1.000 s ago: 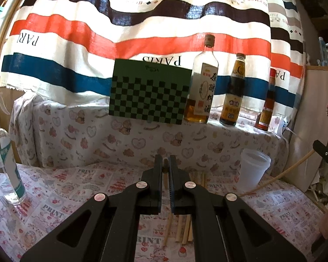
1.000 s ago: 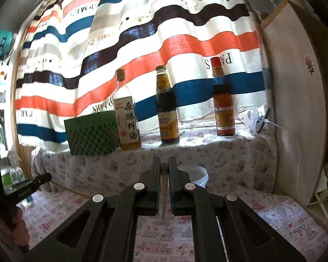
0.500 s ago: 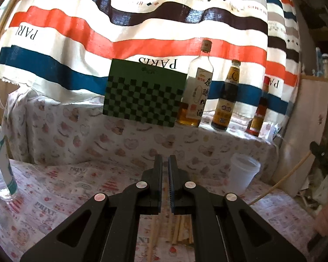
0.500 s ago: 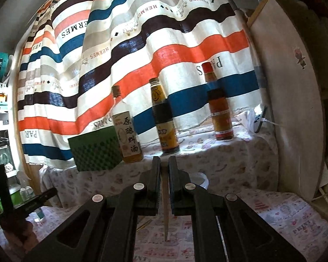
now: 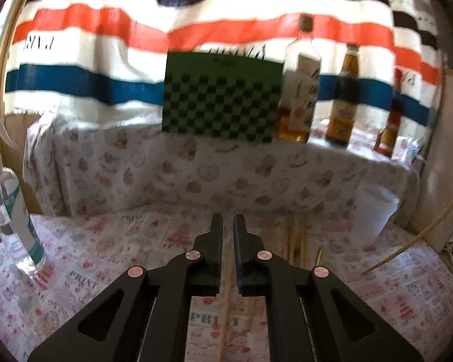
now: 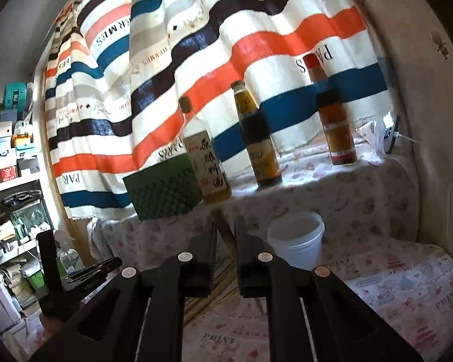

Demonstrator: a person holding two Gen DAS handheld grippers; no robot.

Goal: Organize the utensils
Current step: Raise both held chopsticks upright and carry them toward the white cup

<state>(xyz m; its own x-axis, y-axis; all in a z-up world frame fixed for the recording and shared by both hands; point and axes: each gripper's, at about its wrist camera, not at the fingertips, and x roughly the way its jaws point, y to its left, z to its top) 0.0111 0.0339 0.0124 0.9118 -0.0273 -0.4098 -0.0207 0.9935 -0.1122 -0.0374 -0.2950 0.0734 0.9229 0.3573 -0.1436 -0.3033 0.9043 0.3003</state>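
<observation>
In the left wrist view my left gripper [image 5: 228, 229] hovers low over the printed tablecloth [image 5: 105, 256]. Its jaws are opening to a narrow gap, and a chopstick [image 5: 225, 295] shows through that gap, free of the pads. Several more chopsticks [image 5: 294, 238] lie just to its right. My right gripper [image 6: 226, 226] is opening too, with a tilted chopstick [image 6: 223, 229] still caught between its pads. That chopstick [image 5: 413, 241] slants down toward the table at the right edge. The white cup [image 6: 296, 241] stands right of the right gripper's fingers.
A clear spray bottle [image 5: 12, 220] stands at the table's left. Three sauce bottles [image 6: 258, 150] and a green checkered box [image 5: 220, 96] sit on the raised ledge under the striped curtain. A pale board [image 6: 422, 120] walls off the right. Shelves [image 6: 12, 181] stand far left.
The left gripper dipped toward the table and its gap widened slightly. In the right gripper the chopstick went from upright to tilted as the wrist rolled.
</observation>
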